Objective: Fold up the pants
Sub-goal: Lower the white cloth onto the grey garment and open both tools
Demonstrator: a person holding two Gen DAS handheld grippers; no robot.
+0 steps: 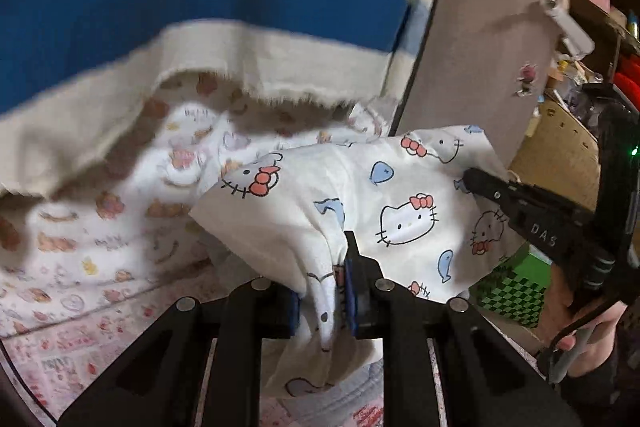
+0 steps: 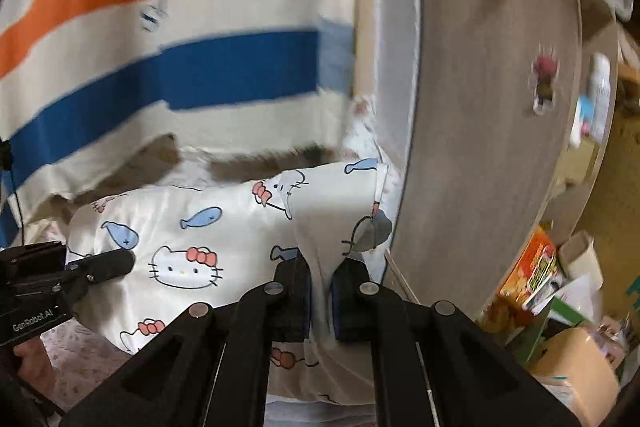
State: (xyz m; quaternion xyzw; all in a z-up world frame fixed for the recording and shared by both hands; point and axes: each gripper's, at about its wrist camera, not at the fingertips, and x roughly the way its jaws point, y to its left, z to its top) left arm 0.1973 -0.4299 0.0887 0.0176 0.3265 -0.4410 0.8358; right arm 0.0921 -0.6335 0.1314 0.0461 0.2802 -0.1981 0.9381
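Note:
The pants (image 1: 384, 195) are white with Hello Kitty faces, pink bows and blue fish. They hang lifted above a bed, stretched between both grippers. My left gripper (image 1: 326, 291) is shut on a bunched fold of the pants. My right gripper (image 2: 320, 283) is shut on another bunched fold of the pants (image 2: 208, 227) near their right edge. The right gripper also shows in the left wrist view (image 1: 472, 179), pinching the cloth's right side. The left gripper also shows in the right wrist view (image 2: 116, 263), at the cloth's left side.
A bed sheet (image 1: 80, 259) with a small pink and orange print lies below. A cream blanket (image 1: 160, 7) with blue and orange stripes hangs behind. A grey panel (image 2: 480, 107) stands to the right, with cluttered wooden shelves (image 1: 560, 147) and boxes (image 2: 532, 275) beyond it.

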